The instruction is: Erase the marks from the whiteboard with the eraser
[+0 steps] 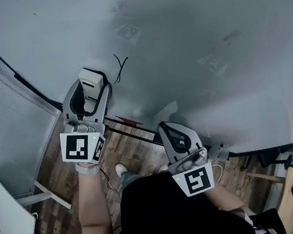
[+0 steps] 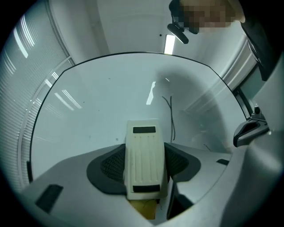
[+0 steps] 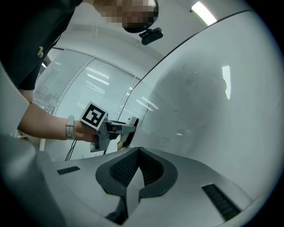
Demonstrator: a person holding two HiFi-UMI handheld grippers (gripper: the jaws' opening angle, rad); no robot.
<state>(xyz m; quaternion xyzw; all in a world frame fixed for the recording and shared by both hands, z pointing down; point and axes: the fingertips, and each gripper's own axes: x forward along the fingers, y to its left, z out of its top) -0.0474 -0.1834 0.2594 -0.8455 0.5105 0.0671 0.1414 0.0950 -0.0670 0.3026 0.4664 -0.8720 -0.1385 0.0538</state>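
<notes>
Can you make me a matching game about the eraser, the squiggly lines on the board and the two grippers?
Things:
1. eraser
2. left gripper
3. right gripper
4. squiggly lines

What fits:
A. shut, with nothing inside
B. black, drawn on the whiteboard
C. cream-coloured, with ridges on its back
D. shut on the eraser

Right pairs: 1-C, 2-D, 3-A, 4-B
</notes>
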